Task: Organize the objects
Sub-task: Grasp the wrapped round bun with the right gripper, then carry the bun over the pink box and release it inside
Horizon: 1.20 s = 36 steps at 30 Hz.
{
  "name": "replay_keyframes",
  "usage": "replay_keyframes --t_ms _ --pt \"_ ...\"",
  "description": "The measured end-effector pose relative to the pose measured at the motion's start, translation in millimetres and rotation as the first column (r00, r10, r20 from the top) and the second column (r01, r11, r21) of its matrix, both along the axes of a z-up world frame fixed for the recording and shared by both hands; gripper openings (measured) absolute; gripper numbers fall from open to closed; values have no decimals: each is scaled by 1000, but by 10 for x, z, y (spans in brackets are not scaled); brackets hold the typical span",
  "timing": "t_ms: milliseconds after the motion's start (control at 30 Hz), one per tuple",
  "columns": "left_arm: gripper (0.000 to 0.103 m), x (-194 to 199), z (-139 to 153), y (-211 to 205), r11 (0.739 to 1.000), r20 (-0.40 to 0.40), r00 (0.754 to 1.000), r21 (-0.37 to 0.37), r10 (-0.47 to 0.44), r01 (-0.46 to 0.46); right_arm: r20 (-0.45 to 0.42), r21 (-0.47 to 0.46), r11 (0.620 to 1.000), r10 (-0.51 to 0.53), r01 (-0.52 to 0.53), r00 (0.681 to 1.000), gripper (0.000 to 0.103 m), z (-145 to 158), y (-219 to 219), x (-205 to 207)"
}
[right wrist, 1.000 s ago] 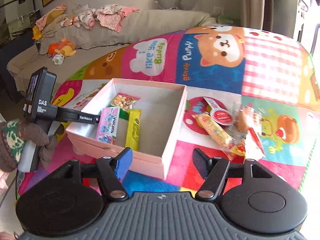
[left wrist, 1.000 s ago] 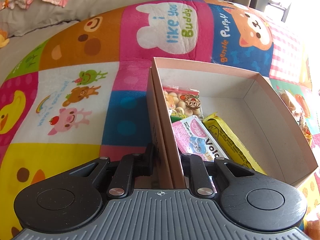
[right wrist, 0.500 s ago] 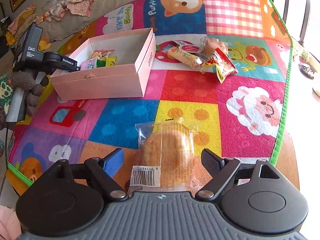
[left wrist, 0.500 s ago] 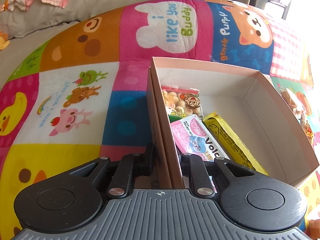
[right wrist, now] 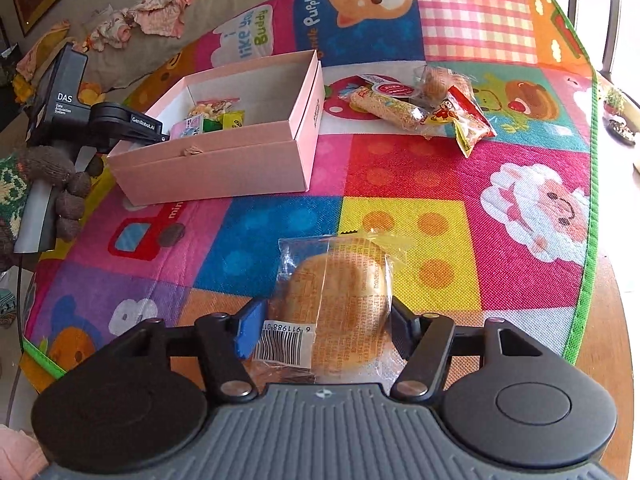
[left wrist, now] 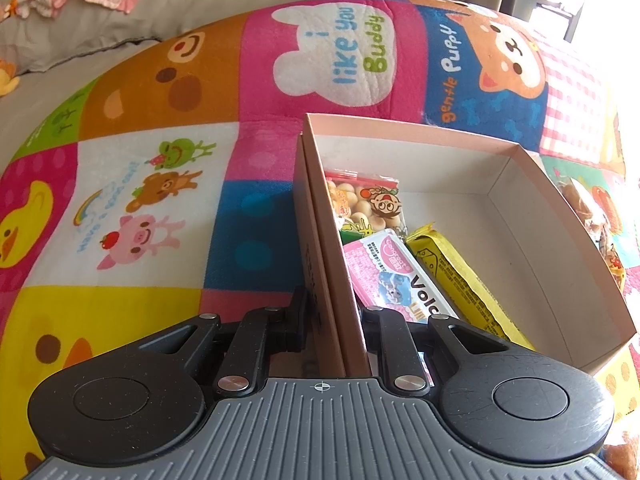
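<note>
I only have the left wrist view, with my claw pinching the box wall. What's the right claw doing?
Observer: The right claw straddles a wrapped bun, with its pads against the wrapper on both sides.
Operator: Where is that bun?
Observer: On the mat, well apart from the box, near the mat's edge.
Operator: Anything else still outside the box?
Observer: A pile of snacks lies on the mat beside the box wall farthest from your claw.
</note>
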<state>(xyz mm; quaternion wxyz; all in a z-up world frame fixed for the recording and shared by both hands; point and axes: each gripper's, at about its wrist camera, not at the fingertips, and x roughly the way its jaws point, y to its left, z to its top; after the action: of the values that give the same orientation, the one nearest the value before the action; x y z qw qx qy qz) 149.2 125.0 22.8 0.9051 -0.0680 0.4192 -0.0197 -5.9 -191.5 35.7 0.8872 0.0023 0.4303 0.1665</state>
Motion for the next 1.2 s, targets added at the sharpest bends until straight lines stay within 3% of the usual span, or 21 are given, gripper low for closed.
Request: replay_keyframes --t_ms 367,667,900,1100,1200 --pt "19 4 3 0 1000 -1 1000 -1 2 -2 26 26 998 50 -50 998 61 166 106 38" --pt "19 0 -5 -4 1000 10 1000 -3 5 -5 94 126 983 120 -131 988 61 679 169 354" --pt "19 -12 -9 -7 1000 19 1000 -4 5 -5 117 124 979 149 -163 982 61 891 595 1062" --pt "19 -23 -17 7 1000 22 1000 -11 4 -4 -22 161 973 170 -165 985 61 628 1153 1893" --pt "19 -26 -19 10 1000 23 1000 -12 3 -3 -19 158 974 167 -162 986 61 514 1432 2113"
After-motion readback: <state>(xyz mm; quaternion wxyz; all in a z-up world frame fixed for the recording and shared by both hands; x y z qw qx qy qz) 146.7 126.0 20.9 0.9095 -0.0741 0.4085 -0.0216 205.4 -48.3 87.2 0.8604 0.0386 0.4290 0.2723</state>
